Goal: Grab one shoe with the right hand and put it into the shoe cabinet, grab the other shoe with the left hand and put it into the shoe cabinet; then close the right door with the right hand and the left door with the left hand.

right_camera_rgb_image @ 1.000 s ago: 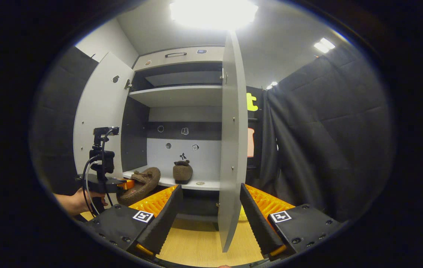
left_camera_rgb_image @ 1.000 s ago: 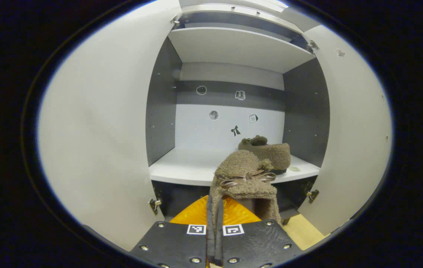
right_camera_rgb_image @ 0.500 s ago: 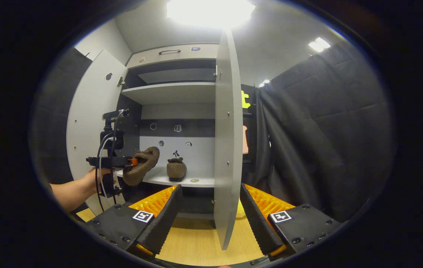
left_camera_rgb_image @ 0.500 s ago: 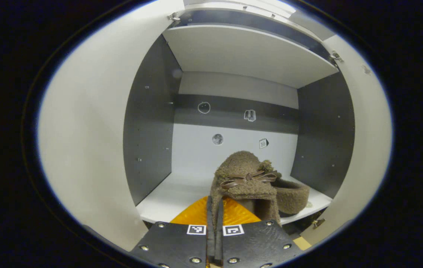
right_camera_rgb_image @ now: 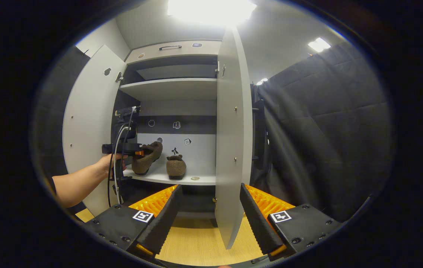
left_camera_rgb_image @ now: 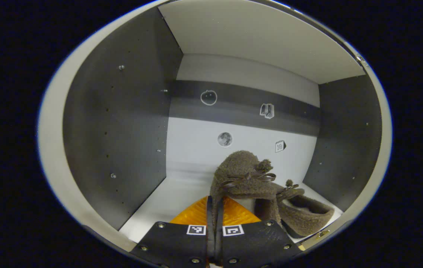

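Note:
My left gripper (left_camera_rgb_image: 214, 204) is shut on the heel edge of a fuzzy brown shoe (left_camera_rgb_image: 243, 175) with a bow, toe pointing into the shoe cabinet over its white shelf (left_camera_rgb_image: 159, 203). The other brown shoe (left_camera_rgb_image: 302, 216) sits on that shelf just to the right. In the right gripper view, the left gripper (right_camera_rgb_image: 124, 149) holds its shoe (right_camera_rgb_image: 147, 157) tilted above the shelf (right_camera_rgb_image: 196, 180), left of the second shoe (right_camera_rgb_image: 176, 166). My right gripper (right_camera_rgb_image: 211, 219) stands open and holds nothing, back from the cabinet, facing the edge of the open right door (right_camera_rgb_image: 230, 149).
The left door (right_camera_rgb_image: 88, 123) stands wide open beside a person's forearm (right_camera_rgb_image: 77, 182). An upper shelf (right_camera_rgb_image: 174, 87) and a drawer with a handle (right_camera_rgb_image: 170, 47) lie above. Wooden floor (right_camera_rgb_image: 196, 245) runs below; black cloth wall (right_camera_rgb_image: 319, 141) hangs to the right.
The left gripper has carried its shoe forward and up into the cabinet, from below the shelf edge to beside the other shoe. The right gripper has stayed open and nearly still.

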`<state>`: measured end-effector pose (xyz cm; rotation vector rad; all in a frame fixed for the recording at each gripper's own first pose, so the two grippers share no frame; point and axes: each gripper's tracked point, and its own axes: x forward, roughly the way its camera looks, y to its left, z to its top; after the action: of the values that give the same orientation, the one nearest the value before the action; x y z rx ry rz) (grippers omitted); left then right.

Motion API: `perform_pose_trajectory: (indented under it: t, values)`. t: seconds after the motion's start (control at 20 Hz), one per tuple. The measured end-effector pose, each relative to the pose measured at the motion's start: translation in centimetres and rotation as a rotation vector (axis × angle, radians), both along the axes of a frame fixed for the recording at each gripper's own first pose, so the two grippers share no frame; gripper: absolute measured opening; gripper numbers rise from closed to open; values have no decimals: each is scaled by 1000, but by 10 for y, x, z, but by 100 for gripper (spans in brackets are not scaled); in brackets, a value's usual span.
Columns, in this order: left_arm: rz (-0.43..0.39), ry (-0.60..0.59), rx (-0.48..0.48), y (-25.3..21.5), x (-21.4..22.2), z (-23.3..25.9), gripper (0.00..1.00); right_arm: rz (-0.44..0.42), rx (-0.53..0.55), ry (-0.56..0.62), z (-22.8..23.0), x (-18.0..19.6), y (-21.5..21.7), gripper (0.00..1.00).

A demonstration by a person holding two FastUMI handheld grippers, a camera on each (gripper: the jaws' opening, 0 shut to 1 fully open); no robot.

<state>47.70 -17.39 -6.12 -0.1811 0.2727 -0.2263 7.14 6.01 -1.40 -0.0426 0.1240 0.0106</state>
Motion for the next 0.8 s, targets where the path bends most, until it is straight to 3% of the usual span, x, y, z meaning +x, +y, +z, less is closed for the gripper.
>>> perform_pose_trajectory:
  t: [0.1,0.15,0.25,0.35,0.65,0.8]
  values:
    - [5,47,22,0,7,-17,7,-5,-1,4,-2,3,5,98]
    - [4,46,23,-1,11,-18,1,-6,-1,8,-4,3,8,98]
    - [-6,50,36,-3,12,-20,1,-11,-6,14,-7,5,14,98]
    - [-34,40,39,-7,14,-18,9,-15,-8,20,-9,7,20,98]
    - [-32,-25,76,4,-1,2,94,4,14,13,-7,9,33,98]
    - [-32,-91,52,11,-31,32,92,38,10,-5,0,7,36,97]
